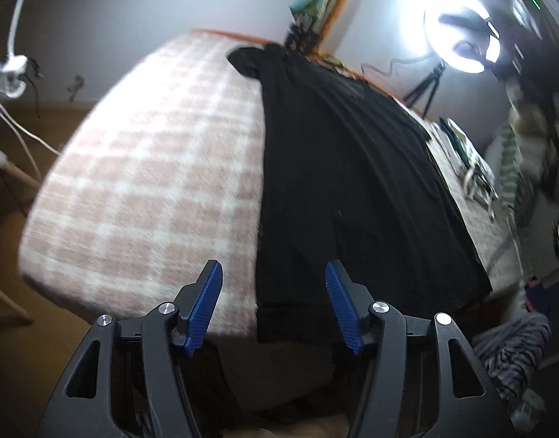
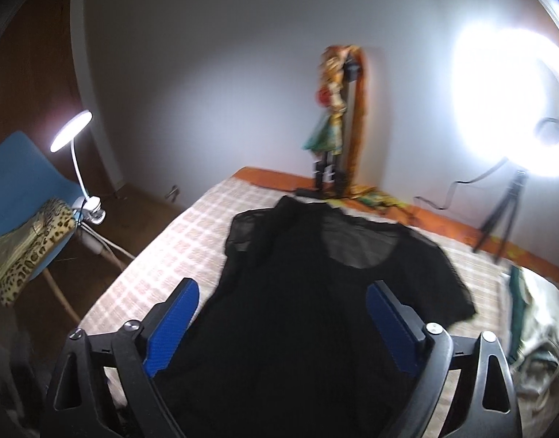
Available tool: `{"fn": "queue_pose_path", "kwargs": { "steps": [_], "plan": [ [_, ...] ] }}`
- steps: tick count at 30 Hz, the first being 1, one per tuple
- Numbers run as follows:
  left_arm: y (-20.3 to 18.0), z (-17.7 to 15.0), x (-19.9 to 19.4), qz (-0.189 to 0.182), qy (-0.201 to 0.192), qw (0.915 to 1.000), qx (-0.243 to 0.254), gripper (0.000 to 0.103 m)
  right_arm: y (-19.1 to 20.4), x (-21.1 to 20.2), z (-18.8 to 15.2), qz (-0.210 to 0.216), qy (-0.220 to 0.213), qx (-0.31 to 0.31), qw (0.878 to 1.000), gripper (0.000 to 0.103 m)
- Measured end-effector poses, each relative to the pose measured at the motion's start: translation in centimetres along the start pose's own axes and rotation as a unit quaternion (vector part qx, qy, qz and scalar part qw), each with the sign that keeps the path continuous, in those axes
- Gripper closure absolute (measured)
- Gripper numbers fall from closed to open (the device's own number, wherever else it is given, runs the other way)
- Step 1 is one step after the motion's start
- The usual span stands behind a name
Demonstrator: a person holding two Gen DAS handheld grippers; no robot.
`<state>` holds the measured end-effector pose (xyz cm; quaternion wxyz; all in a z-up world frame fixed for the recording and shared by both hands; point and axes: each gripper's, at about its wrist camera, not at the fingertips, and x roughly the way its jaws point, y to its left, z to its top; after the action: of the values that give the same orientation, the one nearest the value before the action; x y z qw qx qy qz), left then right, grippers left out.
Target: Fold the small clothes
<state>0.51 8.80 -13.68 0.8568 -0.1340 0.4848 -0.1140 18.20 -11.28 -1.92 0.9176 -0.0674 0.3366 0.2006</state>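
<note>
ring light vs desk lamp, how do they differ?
The ring light is far larger and brighter, glaring out its own outline; the desk lamp is a small disc. The ring light stands on a black tripod at the bed's far right; the desk lamp rises on a white curved neck by the blue chair, left. Both are lit.

Left gripper [image 1: 274, 273], right gripper [image 2: 282, 294]: jaws apart.

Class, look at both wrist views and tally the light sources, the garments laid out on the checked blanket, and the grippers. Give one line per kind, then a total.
Lamps lit: 2, the ring light and the desk lamp
Garments spread on the checked blanket: 1, the black top
Grippers: 2, the left gripper and the right gripper, both open
Total: 5
</note>
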Motion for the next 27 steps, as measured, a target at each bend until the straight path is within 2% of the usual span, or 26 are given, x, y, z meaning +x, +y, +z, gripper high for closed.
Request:
{"fn": "queue_pose_path", "kwargs": {
  "steps": [4,6,8,10,19,27],
  "plan": [
    [0.0,-0.4,0.6,0.017,0.005,0.9998,0.014,0.046,1.9,4.6,3.0,0.02,0.028,-0.012,0.999,0.017],
    [0.0,-0.4,0.8,0.017,0.007,0.9997,0.019,0.047,2.6,6.8,4.2,0.026,0.043,-0.01,0.999,0.022],
    [0.2,-0.5,0.8,0.012,0.008,0.9997,0.021,0.052,3.8,9.8,5.6,0.035,0.063,-0.016,0.997,0.026],
    [0.4,-0.4,1.0,0.005,0.011,0.9997,0.02,0.064,5.3,13.0,6.7,0.042,0.084,-0.026,0.995,0.026],
    [1.3,-0.2,1.8,-0.036,0.028,0.9989,0.007,0.088,9.4,25.5,7.8,0.02,0.165,-0.056,0.985,0.038],
    [1.9,0.3,2.3,-0.055,0.034,0.9979,-0.008,0.093,9.6,31.8,7.4,-0.005,0.194,-0.07,0.978,0.042]
  ]
}}
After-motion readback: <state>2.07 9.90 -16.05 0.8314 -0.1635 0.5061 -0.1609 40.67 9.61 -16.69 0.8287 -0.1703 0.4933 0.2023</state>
